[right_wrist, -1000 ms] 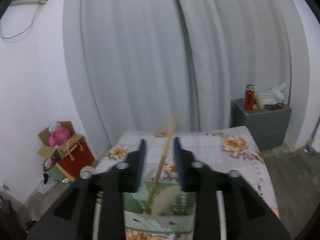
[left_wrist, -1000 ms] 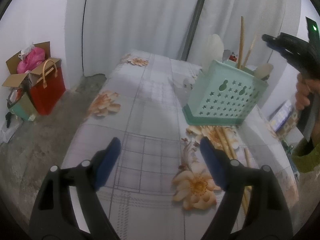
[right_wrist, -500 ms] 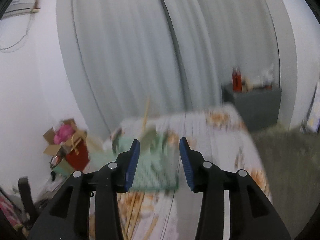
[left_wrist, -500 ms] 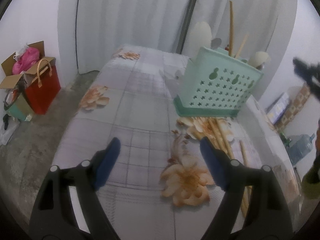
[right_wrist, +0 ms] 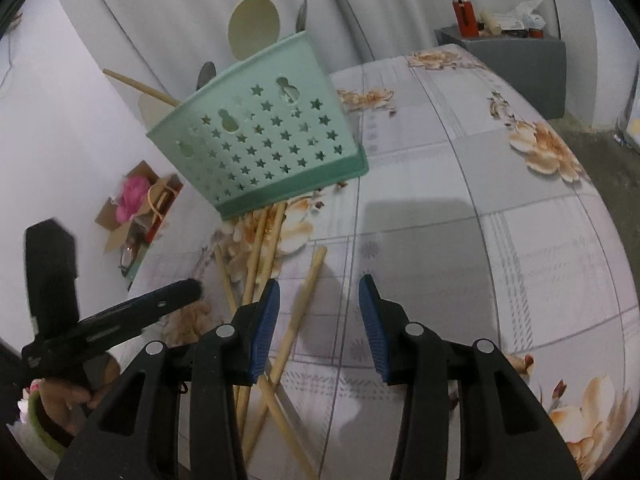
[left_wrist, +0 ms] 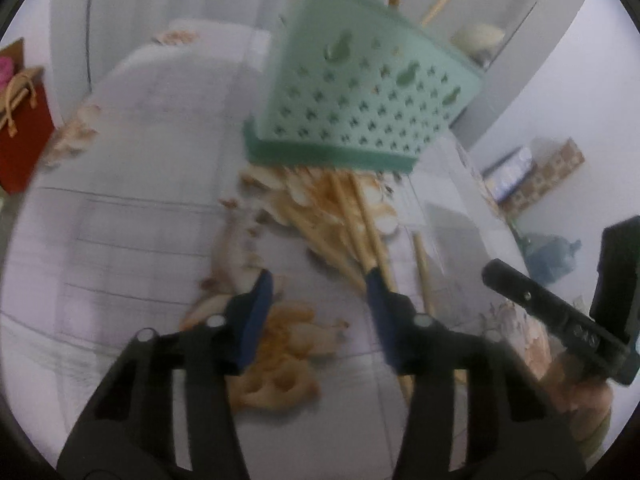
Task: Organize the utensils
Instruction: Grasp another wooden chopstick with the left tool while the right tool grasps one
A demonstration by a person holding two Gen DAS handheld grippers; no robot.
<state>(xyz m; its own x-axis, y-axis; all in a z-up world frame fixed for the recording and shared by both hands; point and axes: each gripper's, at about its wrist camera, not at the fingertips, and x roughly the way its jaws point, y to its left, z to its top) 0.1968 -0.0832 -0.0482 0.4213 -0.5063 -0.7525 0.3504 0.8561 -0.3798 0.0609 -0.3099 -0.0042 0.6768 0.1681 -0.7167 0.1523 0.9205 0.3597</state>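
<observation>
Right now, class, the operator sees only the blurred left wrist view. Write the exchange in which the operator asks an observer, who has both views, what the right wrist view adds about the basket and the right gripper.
Operator: What stands highest in the green basket?
Observer: A round, flat wooden spatula rises well above its rim.
Operator: Is the right gripper holding anything?
Observer: No. Its jaws stand apart, having just opened a little. One loose chopstick lies on the cloth beside its left pad, not gripped.
</observation>
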